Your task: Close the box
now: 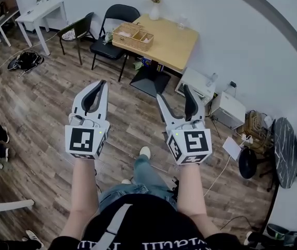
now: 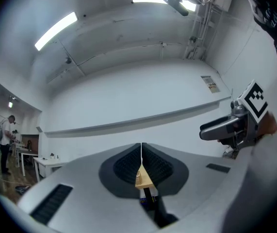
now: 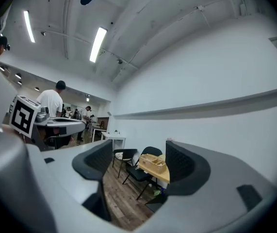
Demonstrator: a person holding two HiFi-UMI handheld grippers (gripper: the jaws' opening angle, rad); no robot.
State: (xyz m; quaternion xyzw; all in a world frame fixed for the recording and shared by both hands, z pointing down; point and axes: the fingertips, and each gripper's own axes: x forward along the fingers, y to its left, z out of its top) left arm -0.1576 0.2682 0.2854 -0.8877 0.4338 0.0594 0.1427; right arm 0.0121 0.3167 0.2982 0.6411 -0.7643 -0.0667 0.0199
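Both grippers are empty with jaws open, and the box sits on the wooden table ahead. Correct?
No: the left gripper is shut, jaws together, as the left gripper view shows. The right gripper is open; both are empty, and the box sits on the wooden table ahead.

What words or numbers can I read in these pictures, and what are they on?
None can be read.
Black shirt: white letters, upside down and cut off at the picture's edge, unreadable.
Wall sign: print too small and blurred.
Left gripper and right gripper: black-and-white square marker patterns, not words.
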